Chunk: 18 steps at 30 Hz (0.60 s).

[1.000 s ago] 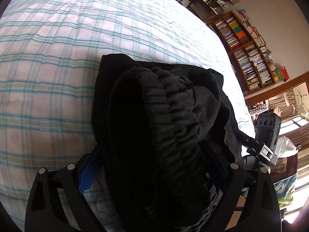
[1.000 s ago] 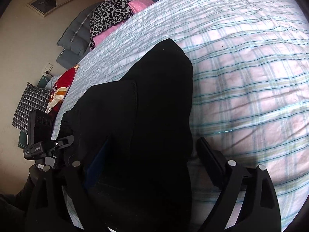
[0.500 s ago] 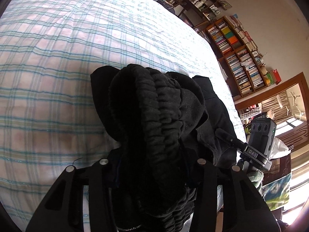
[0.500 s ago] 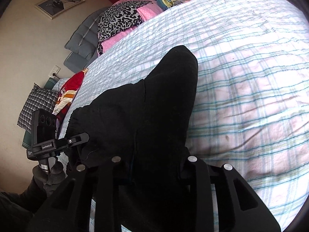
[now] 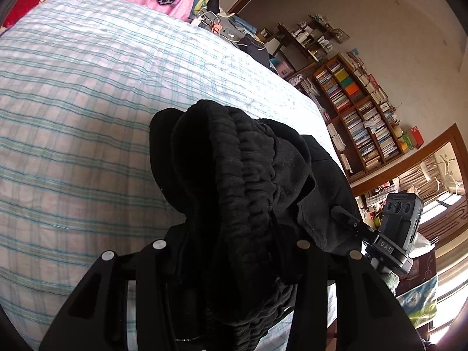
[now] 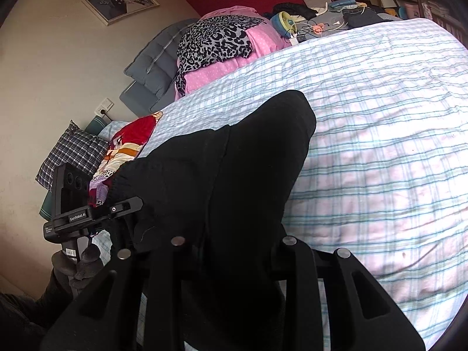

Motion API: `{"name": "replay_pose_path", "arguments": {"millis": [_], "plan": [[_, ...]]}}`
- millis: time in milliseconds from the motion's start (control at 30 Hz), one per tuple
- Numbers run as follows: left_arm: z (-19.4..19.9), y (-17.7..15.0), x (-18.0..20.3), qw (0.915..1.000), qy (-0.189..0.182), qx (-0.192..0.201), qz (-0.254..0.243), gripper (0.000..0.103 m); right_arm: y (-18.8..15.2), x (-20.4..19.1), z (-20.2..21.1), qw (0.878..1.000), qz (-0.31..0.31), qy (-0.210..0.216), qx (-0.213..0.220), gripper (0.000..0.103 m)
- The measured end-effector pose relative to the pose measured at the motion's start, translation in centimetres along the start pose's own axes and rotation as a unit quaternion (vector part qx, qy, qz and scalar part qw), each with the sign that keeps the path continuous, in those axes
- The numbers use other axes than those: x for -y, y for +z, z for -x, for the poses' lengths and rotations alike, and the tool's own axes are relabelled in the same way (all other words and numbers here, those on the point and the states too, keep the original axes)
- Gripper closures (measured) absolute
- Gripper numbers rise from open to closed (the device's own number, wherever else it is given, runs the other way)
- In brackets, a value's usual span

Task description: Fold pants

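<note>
Both clamped on black sweatpants (image 5: 248,193) over the plaid bed (image 5: 73,117): left hand-held gripper (image 5: 231,251) pinches the elastic waistband, right hand-held gripper (image 6: 231,248) a plain fold. Soft, limp, thick fleece; hold the bunched edges.

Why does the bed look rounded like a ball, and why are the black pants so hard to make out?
Left wrist view: the fisheye lens bows the plaid sheet; window glare at lower right leaves the pants nearly featureless, only the gathered waistband showing texture. Right wrist view: same bulge, softer light, pants a flat black mass.
</note>
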<state>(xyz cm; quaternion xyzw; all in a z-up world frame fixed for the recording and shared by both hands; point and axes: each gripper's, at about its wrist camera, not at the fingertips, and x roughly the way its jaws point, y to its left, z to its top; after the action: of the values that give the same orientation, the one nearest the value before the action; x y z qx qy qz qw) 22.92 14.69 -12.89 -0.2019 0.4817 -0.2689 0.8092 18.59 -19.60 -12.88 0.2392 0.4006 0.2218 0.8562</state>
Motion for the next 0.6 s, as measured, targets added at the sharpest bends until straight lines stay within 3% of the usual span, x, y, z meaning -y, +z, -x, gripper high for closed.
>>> {"name": "replay_pose_path", "arguments": {"millis": [600], "plan": [[9.3,6.9,-13.6,0.9913,0.093,0.079,0.048,0.059,5.8,-13.4,-20.4,0.996,0.036,0.052,-0.06,0.075]]}}
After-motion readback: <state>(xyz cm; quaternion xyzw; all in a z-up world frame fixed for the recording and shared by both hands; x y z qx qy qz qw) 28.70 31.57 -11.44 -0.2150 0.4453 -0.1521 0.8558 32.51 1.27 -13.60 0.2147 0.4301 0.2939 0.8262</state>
